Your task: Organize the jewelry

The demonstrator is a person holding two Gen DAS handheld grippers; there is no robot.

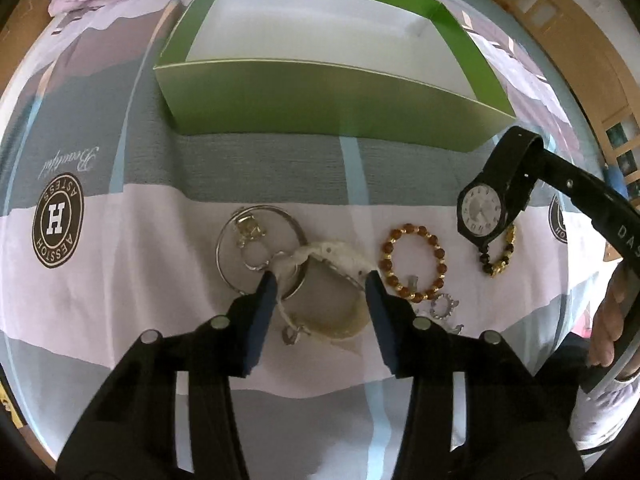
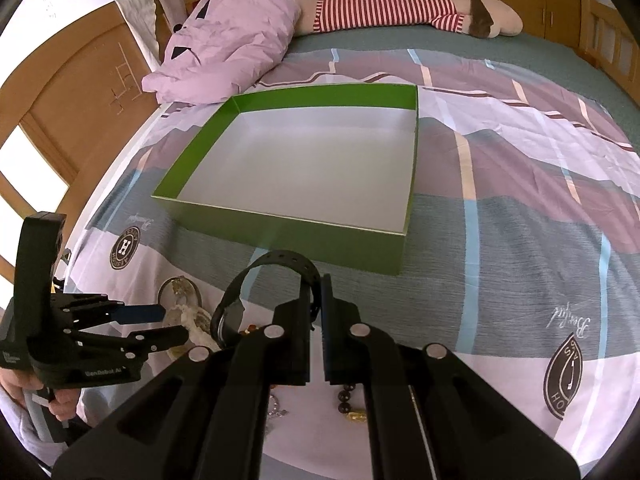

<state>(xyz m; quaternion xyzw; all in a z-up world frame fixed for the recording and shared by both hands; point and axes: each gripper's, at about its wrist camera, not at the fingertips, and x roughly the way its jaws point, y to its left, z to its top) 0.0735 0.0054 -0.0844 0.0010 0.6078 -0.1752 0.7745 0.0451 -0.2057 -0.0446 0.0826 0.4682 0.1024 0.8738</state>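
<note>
My left gripper (image 1: 322, 278) is open, its fingers straddling a cream bracelet (image 1: 340, 264) that lies on the bedspread beside a silver bangle (image 1: 256, 248) and a ring (image 1: 250, 232). My right gripper (image 2: 318, 292) is shut on the strap of a black watch (image 2: 276, 272) and holds it above the bed; in the left wrist view the watch (image 1: 482, 208) hangs at the right. A brown and gold bead bracelet (image 1: 414, 258) and a dark bead bracelet (image 1: 498, 258) lie nearby. The green box (image 2: 280, 228) with a white floor stands open behind them, with nothing in it.
A small silver piece (image 1: 442, 306) lies by the right finger of the left gripper. A crumpled purple quilt (image 2: 228, 48) and a striped plush toy (image 2: 400, 4) lie at the far end of the bed. Wooden cabinets (image 2: 72, 112) line the sides.
</note>
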